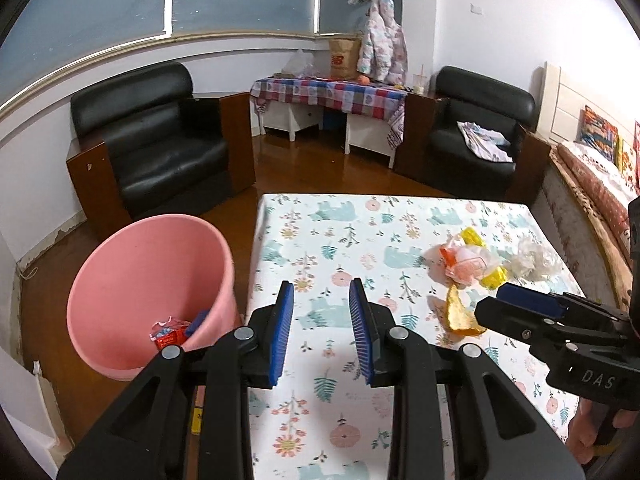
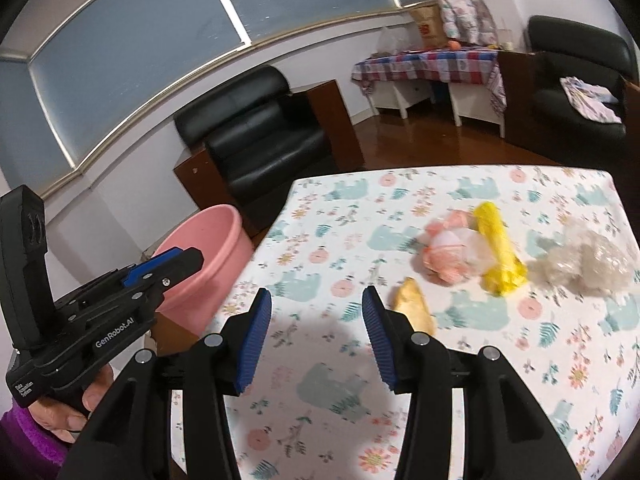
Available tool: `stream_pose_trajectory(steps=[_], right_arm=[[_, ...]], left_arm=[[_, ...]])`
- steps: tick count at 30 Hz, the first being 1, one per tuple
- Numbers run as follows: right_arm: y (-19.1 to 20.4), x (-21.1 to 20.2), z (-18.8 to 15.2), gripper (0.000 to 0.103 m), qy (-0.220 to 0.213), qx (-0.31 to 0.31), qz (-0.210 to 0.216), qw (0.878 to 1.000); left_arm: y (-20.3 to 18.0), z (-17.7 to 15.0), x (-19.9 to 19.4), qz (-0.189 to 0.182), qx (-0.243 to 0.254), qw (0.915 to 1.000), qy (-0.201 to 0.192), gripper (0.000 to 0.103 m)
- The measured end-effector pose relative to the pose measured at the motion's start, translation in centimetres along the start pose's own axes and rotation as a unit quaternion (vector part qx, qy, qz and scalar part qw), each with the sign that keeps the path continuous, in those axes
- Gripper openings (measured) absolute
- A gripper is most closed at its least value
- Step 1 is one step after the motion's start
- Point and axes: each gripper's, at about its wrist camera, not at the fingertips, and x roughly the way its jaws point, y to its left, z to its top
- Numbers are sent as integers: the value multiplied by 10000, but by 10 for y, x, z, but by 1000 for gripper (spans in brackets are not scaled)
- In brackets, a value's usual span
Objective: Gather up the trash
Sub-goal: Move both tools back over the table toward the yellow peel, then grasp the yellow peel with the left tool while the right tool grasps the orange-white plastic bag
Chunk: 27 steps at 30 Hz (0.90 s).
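Here both my claws hang over the table (image 1: 400, 216), which wears a cloth printed with bears and flowers. My left claw (image 1: 322, 332) stands partly open with nothing between its blue pads (image 1: 280, 340), only cloth below. My right claw (image 2: 316, 338) is likewise partly open and empty, its jaws well apart over a shadowed patch of cloth.

The trash lies together on the table's right half, past my right claw. Nearest is an orange scrap (image 2: 416, 306), just beyond that claw's right finger and not touching it. Behind the scrap sits a pink-and-white wrapper (image 2: 452, 256), with a yellow wrapper (image 2: 498, 248) touching its right side. Farther right, just beside the yellow one, is a crumpled clear plastic wad (image 2: 588, 266).

Off the table's left edge, on the floor, stands a pink bin (image 1: 148, 292), close against the table. At its bottom lie a red-and-white wrapper (image 1: 170, 332) and something blue I cannot make out. My hand (image 2: 76, 408) grips the left claw's handle, purple sleeve (image 2: 28, 440) at the wrist.
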Motion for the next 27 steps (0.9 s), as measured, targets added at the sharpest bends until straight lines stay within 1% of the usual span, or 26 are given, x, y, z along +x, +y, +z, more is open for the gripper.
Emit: stream_pose_trajectory(steps=[5,8,12,17,22,27], right_arm=[[-19,-8,-2,47,-39,128,-260,9996],[-32,-15,-5,47,-64,179,-457,9988],[-53,-24,-11,47,-94,265,-783,9965],[-87,-37,-20,47,-93,550,-1129,9920],[-113,-42,-25,47,-103,831,-1336,9875],[-130,-46,-27,47,-114,996,-1388,9852]], left_arm=[[-16,0,8,-86,124,9998,104,29],[-26,-4,12,-213,191,9994,169,29],[-38,-7,16,-552,260,9978,264,29],[-61,-10,24,-930,495,9937,381,29],[-86,-14,38,-1204,659,9885,632,29],[-105,-14,57,-1220,893,9858,730,29]])
